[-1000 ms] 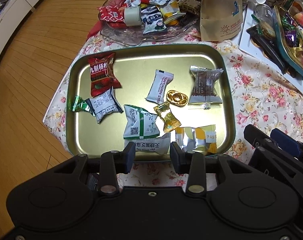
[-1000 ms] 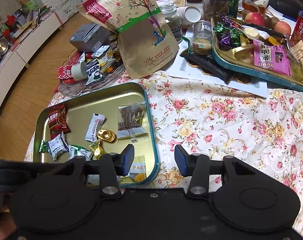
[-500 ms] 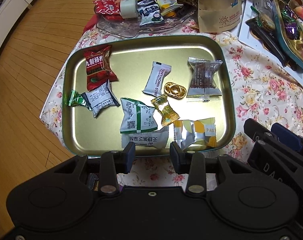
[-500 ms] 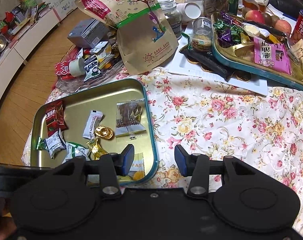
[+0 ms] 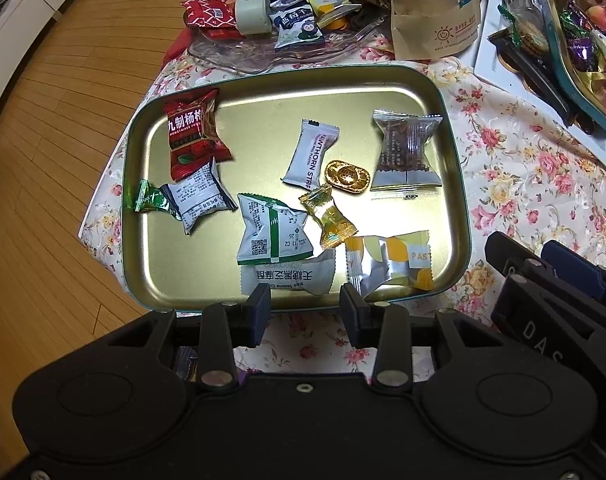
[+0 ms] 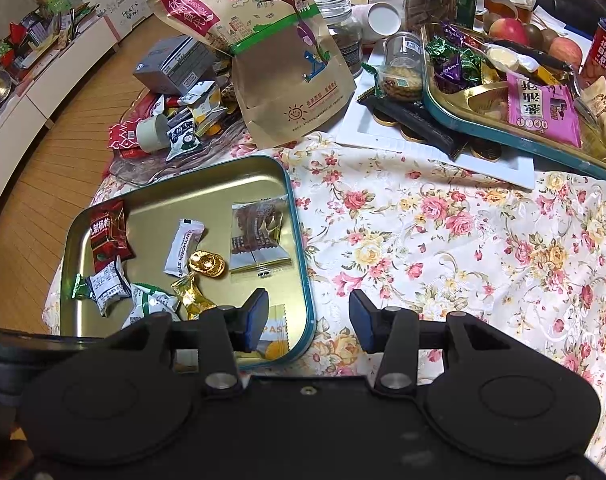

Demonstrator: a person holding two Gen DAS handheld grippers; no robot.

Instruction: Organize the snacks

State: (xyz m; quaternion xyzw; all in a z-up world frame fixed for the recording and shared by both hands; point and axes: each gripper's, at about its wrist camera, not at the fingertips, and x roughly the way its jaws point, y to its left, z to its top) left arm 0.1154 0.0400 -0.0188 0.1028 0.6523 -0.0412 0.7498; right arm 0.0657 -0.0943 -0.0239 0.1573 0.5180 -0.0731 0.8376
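Snacks lie scattered in the gold tray point(image 5: 455, 184) on the floral surface point(image 6: 443, 240); my right tool point(image 6: 309, 322) covers the yellow-white packet point(image 6: 277, 340), and the clear dish point(image 5: 287, 56) is cut off. Both tools, left tool point(image 5: 305, 312) included, hang half-open, empty. Since earlier, the tray sits lower in my left view.

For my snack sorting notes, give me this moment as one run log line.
task: organize snacks | left gripper: open, empty, over near rim of gold tray | right gripper: open, empty, at tray's right edge | tray: assorted wrapped snacks
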